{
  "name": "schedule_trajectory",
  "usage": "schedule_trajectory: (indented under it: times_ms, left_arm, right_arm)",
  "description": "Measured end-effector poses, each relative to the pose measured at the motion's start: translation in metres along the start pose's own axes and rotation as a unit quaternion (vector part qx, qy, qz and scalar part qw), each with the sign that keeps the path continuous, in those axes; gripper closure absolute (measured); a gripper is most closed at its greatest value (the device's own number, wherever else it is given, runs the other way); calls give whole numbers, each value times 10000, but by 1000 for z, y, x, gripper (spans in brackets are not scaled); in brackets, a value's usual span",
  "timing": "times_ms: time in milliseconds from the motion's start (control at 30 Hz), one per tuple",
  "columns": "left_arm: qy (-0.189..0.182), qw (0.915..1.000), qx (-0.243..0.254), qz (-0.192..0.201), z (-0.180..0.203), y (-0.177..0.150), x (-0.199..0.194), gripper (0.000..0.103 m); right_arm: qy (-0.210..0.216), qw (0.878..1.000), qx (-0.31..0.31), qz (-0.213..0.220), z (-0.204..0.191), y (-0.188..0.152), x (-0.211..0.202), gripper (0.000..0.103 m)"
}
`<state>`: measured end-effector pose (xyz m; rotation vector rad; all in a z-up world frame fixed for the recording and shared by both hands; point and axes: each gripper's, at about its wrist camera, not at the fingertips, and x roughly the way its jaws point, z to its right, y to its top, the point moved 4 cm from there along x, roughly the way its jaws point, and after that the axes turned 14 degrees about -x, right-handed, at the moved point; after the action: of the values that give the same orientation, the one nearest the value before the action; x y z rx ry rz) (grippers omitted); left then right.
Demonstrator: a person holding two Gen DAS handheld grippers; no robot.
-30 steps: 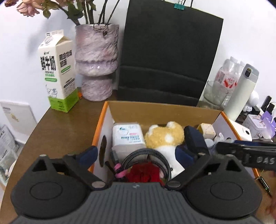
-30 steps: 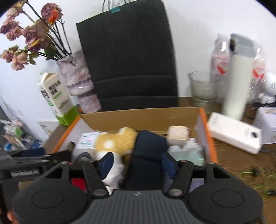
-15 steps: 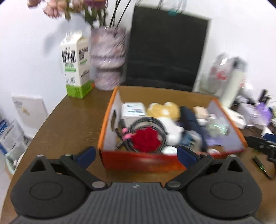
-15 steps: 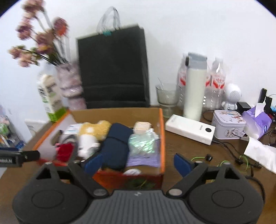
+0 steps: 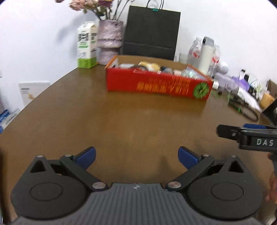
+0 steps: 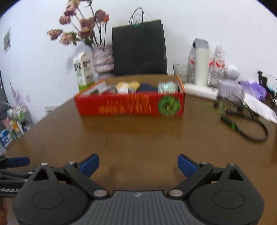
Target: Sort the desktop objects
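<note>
The red cardboard box stands on the brown table, packed with small items – a yellow plush toy among them. Behind it stand a milk carton, a vase and a black paper bag. Well back from the box, the left gripper and right gripper hang over bare tabletop – fingers spread wide, holding nothing

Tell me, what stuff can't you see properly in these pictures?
- Things in the red box: both views, its front wall hides all but their tops.
- Orange writing on the box front: both views, blurred.
- Milk carton print: both views, too small and blurred.
- Right gripper in the left wrist view: cut off by the right edge.
- Dried flowers: left wrist view, cut off by the top edge.
</note>
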<state>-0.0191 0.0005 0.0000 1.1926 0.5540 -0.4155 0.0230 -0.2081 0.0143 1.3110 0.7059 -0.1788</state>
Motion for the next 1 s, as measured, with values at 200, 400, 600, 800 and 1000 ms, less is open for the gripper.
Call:
schedule_trajectory:
  times_ms: [200,400,600,800,1000]
  left_arm:
    - [54,9994,-187,271,-10,-21,-27,0]
    - [26,9987,174,471,2,-19,-21,0]
    - [34,9997,176,168,3,-8,7,0]
    - [170,9995,220,-137,3,6,39,0]
    - [222,9990,305,-238,7,14,63,0]
  right_arm:
    - [19,9995,145,273,-16,-40,-43,6]
    - [-32,9995,-51,308,-24,-41,-41,5]
    - [-148,9998,-61,-88,-20,-37,-13,5]
    - [-285,9987,-191,-364,-11,-25,18,5]
    - [-236,9984,-172,-477,-6,-10,43,5]
